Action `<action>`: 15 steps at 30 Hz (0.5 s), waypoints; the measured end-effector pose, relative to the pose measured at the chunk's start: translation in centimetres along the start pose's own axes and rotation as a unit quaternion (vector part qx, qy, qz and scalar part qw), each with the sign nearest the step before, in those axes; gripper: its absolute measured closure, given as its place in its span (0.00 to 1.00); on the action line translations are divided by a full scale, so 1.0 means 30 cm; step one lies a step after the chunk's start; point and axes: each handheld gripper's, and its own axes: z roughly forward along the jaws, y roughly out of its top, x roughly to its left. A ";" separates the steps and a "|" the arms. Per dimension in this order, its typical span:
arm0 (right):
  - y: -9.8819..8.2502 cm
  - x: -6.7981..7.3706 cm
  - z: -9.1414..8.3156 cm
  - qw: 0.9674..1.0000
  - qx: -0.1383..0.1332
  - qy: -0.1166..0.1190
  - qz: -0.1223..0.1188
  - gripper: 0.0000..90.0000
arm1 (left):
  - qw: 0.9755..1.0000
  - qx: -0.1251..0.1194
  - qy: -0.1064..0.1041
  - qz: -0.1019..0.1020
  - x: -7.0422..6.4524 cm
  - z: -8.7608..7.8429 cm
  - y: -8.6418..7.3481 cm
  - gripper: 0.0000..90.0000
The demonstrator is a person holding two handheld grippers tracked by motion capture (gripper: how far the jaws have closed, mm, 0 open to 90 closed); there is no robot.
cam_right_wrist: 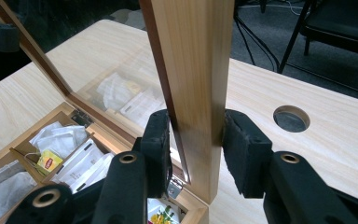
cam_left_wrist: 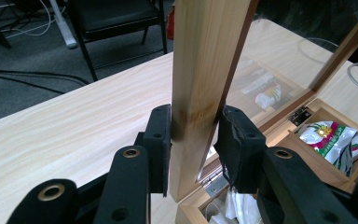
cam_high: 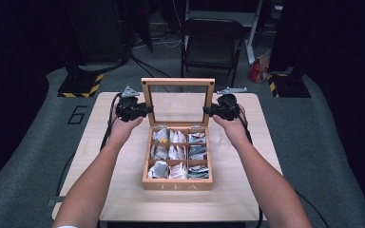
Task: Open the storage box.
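A wooden tea box stands mid-table, its compartments full of tea bags. Its glass-windowed lid stands upright at the back. My left gripper holds the lid's left frame rail; in the left gripper view both pads press on that pale wooden rail. My right gripper is at the lid's right rail. In the right gripper view its pads sit against both faces of that rail. Both grippers are shut on the lid.
The box rests on a light wooden table with a round cable hole to its right. A black chair stands beyond the far edge. Cables trail from both grippers off the table's sides.
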 end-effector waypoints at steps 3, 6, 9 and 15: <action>-0.003 -0.003 0.005 1.000 0.004 0.001 0.001 0.67 | 1.000 0.001 0.000 0.000 0.003 0.002 0.002 0.73; -0.006 -0.005 0.004 1.000 0.004 0.000 0.003 0.66 | 1.000 -0.003 0.003 -0.004 0.004 0.008 0.002 0.73; -0.010 -0.010 -0.006 1.000 0.001 -0.002 0.005 0.65 | 1.000 -0.005 0.004 -0.009 0.006 0.013 0.002 0.73; -0.022 -0.023 -0.035 1.000 -0.004 -0.001 0.008 0.65 | 1.000 -0.007 0.004 -0.012 0.014 0.023 0.002 0.73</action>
